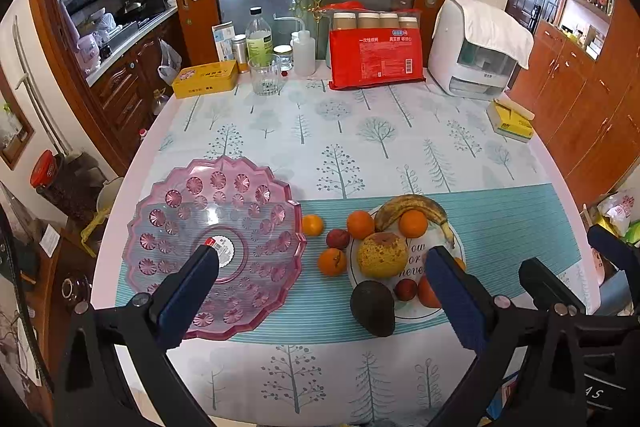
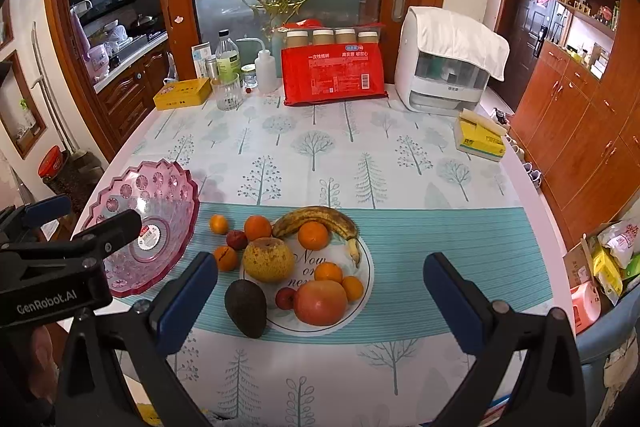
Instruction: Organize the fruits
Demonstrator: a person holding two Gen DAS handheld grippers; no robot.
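Both grippers hang wide apart, empty: left gripper [image 1: 320, 291] over the pink bowl's [image 1: 160, 211] 3 o'clock edge, right gripper [image 2: 320, 291] above the white plate [image 2: 366, 279]. Banana [image 2: 320, 217] sits at 12, avocado [image 2: 245, 307] at 8, perhaps touching its rim.

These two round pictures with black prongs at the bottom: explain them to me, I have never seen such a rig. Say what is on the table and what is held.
A person holds a two-finger claw in each hand, each with a wide-angle camera looking along its fingers. One picture is from the left claw, the other from the right claw. Both stand wide open above the table and hold nothing.

On the table stands an empty pink bowl. Beside it a white plate carries a banana, a speckled yellow fruit, oranges and a large reddish fruit. A dark avocado and more small fruits lie between the plate and the bowl. At the back are bottles, a red packet and a white appliance.
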